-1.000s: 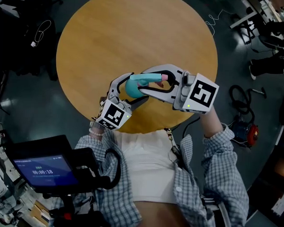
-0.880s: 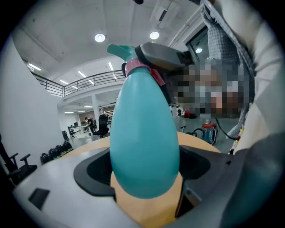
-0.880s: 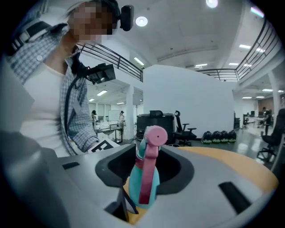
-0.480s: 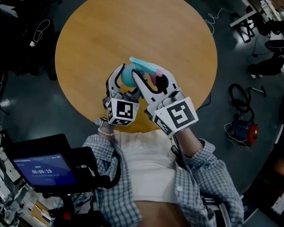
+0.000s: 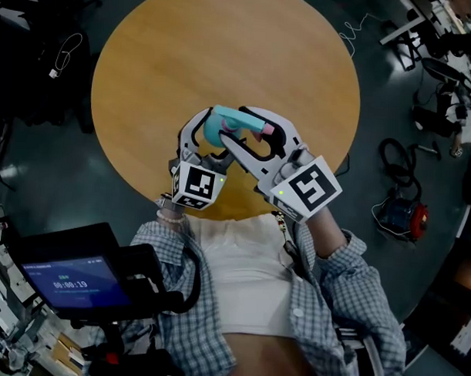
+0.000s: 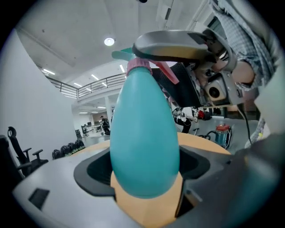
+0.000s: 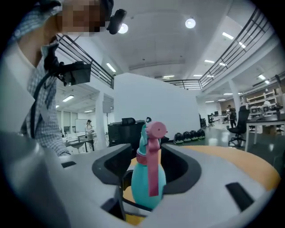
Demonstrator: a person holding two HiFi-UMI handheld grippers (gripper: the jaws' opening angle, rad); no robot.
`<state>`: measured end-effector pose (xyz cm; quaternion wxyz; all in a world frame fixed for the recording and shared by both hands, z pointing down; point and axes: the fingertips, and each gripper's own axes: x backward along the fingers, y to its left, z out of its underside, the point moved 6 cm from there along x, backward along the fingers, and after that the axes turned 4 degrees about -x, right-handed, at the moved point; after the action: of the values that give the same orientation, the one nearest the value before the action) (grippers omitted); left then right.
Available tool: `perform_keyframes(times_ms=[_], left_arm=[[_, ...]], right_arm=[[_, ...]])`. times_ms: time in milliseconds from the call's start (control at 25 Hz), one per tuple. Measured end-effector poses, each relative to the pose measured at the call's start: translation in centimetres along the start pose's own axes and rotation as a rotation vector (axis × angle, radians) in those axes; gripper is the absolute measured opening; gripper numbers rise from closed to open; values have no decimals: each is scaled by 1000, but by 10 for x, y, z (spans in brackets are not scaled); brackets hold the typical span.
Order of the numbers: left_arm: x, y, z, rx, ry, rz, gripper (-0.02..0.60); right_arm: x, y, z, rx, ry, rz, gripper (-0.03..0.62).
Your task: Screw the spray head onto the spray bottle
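Left claw [image 6: 144, 171] clenched on teal spray bottle [image 6: 143, 142]; contents unseen. Right claw [image 5: 238, 126], just opening, released around its spray head [image 7: 153, 164].

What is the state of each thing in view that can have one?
Teal plastic spray bottle: held above the round wooden table.
Pink spray head: on the bottle's neck; tightness unclear.
Left gripper: shut on the bottle's body.
Right gripper: open, jaws just opened further, spray head between them, not pressed.

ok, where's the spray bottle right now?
Head view, centre: the spray bottle is clamped in the left gripper, over the near part of the round table.
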<state>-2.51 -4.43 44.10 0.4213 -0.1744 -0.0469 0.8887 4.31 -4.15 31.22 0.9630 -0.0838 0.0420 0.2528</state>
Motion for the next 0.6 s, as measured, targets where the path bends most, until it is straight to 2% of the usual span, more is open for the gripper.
perform_keyframes(times_ms=[200,280,360,400,440,520,600], left_arm=[[5,6,4,41,-20,31,434],[8,10,8,51,-14,21,434],[10,14,10,56,-7,8,434],[11,16,8,54,-4,2,434],[12,18,6,53,-3,-3,434],[12,19,4,49,-4,-6,434],[12,18,4,46,-5,-6,434]], right_arm=[[30,0,-17,-3,-45,-212,187],[44,-10,-24,-32,-94,-228,186],[56,-27,-29,-54,-144,-176,181],[60,-36,-31,-50,-151,-124,124],[61,-44,-30,-27,-139,-64,-2],[54,-51,-26,66,-70,17,-8],[42,-48,-18,133,1,48,-8]])
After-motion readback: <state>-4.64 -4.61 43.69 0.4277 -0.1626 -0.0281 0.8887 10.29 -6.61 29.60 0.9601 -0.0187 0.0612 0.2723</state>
